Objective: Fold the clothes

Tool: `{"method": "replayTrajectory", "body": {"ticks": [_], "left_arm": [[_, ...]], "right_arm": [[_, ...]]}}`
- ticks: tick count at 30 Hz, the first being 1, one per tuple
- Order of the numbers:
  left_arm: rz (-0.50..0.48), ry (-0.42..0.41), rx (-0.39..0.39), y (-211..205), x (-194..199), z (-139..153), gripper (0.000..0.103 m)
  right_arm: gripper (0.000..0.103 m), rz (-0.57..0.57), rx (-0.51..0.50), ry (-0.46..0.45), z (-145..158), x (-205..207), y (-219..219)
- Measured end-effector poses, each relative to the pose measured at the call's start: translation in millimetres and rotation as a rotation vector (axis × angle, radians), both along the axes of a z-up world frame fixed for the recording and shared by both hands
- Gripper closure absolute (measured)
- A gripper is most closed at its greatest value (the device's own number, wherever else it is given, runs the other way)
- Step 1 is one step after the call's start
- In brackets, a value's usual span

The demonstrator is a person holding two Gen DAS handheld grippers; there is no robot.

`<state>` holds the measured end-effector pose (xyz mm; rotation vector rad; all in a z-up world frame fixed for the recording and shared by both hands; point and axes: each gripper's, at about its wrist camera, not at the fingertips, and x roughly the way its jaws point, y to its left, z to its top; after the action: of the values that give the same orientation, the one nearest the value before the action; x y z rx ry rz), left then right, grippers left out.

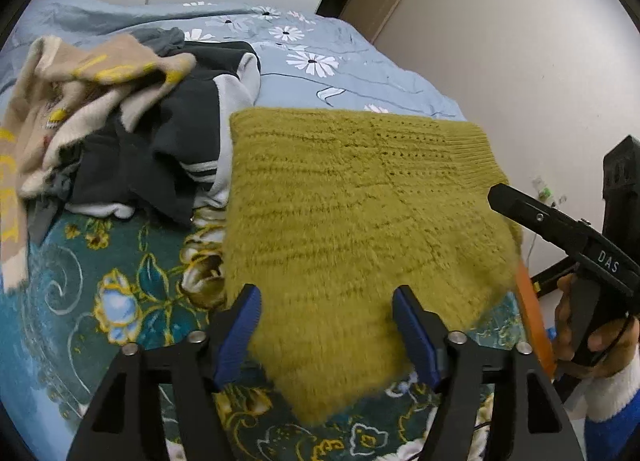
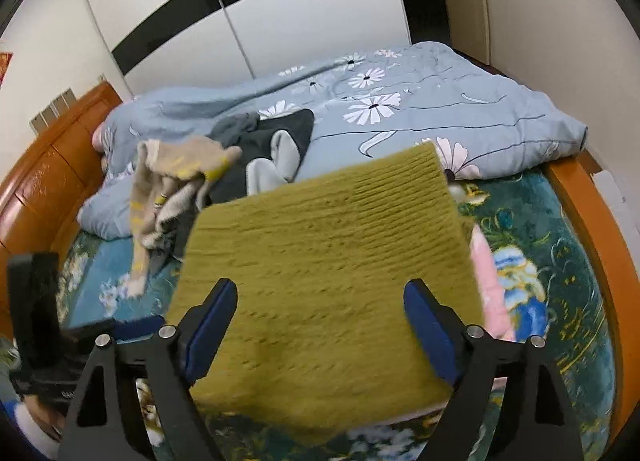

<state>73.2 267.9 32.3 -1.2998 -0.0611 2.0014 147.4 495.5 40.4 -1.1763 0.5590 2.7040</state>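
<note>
An olive-green knitted sweater (image 1: 352, 205) (image 2: 328, 253) lies folded flat on the bed, its near edge blurred. My left gripper (image 1: 326, 307) is open, its blue pads (image 1: 240, 325) spread to either side of the sweater's near corner and nothing pinched. My right gripper (image 2: 322, 297) is also open, with the sweater's near edge lying between its wide-spread fingers. In the left wrist view the right gripper's black body (image 1: 560, 229), held by a hand, sits at the sweater's right side.
A heap of clothes, beige with yellow (image 1: 80, 93) and dark with white stripes (image 1: 168, 141), sits left of the sweater. Behind lies a blue daisy duvet (image 2: 420, 109). A pink garment (image 2: 488, 261) shows beside the sweater. The orange bed frame (image 2: 592, 229) borders the teal floral sheet (image 1: 100, 293).
</note>
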Motion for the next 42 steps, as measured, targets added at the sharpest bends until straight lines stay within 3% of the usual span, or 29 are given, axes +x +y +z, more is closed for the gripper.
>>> {"method": "replayTrajectory", "body": {"ticks": [2,7,10,13,15,19,24,34,42], "left_arm": [[0.016,-0.005,0.017,-9,7,-2,0.021],[0.037,0.000,0.035,-23,26,-9,0.016],[0.038,0.017,-0.001,-24,36,-14,0.010],[0.041,0.026,-0.015,-28,48,-21,0.007],[0.046,0.030,-0.025,-30,56,-28,0.000],[0.038,0.045,-0.079,-28,72,-43,0.000],[0.060,0.092,-0.159,-29,83,-52,0.000],[0.069,0.123,-0.209,-34,95,-65,0.000],[0.113,0.133,-0.193,-39,94,-65,0.000]], "right_arm": [[0.005,-0.017,-0.009,0.010,2,8,-8],[0.004,-0.058,-0.011,-0.002,4,33,-26],[0.001,-0.094,-0.040,0.007,2,49,-31],[0.000,-0.110,-0.009,-0.001,-5,72,-46],[0.000,-0.096,0.031,-0.056,-16,79,-59],[0.000,-0.090,0.091,-0.193,-48,82,-74],[0.000,-0.157,0.127,-0.263,-68,76,-71],[0.000,-0.144,0.183,-0.299,-77,62,-77],[0.000,-0.142,0.199,-0.329,-83,60,-75]]}}
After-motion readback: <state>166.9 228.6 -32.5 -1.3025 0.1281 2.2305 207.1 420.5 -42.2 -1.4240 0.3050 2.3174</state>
